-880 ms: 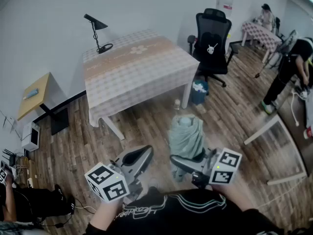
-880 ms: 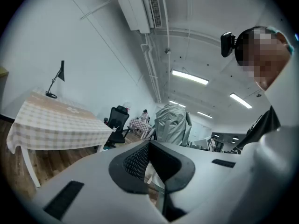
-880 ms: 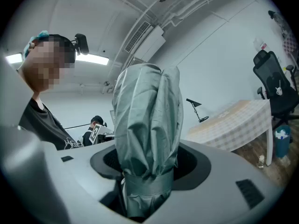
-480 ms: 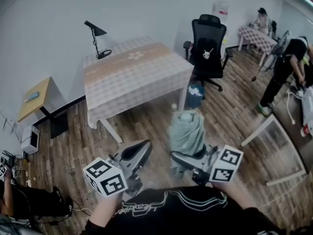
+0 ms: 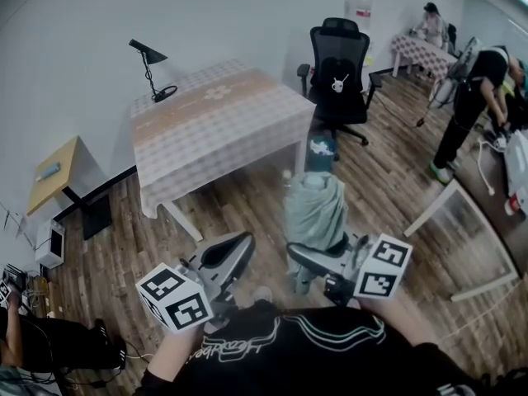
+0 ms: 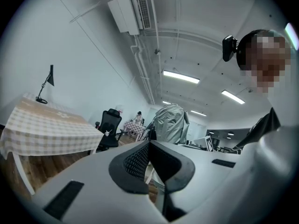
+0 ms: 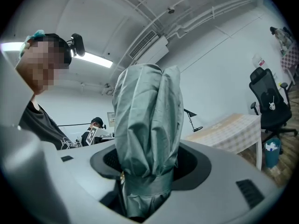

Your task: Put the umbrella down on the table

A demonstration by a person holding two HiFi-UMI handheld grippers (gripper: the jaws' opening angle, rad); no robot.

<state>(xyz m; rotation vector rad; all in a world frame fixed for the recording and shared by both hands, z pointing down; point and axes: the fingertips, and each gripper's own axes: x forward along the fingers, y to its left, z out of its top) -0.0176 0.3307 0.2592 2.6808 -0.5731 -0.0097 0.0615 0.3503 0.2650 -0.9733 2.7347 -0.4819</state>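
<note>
Above the wooden floor, well short of the table (image 5: 206,122), my right claw (image 5: 302,271) clenches the folded umbrella (image 5: 315,213) upright near its lower end, my left claw (image 5: 238,251) closed on nothing, and I fear the slick fabric could slide through the pads on the way over.

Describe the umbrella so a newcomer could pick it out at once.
Start at the checked-cloth table by the wall. Nearer the camera, above the wood floor, the right tool grips the folded umbrella. It's the only pale green fabric bundle, cinched by a strap.
</note>
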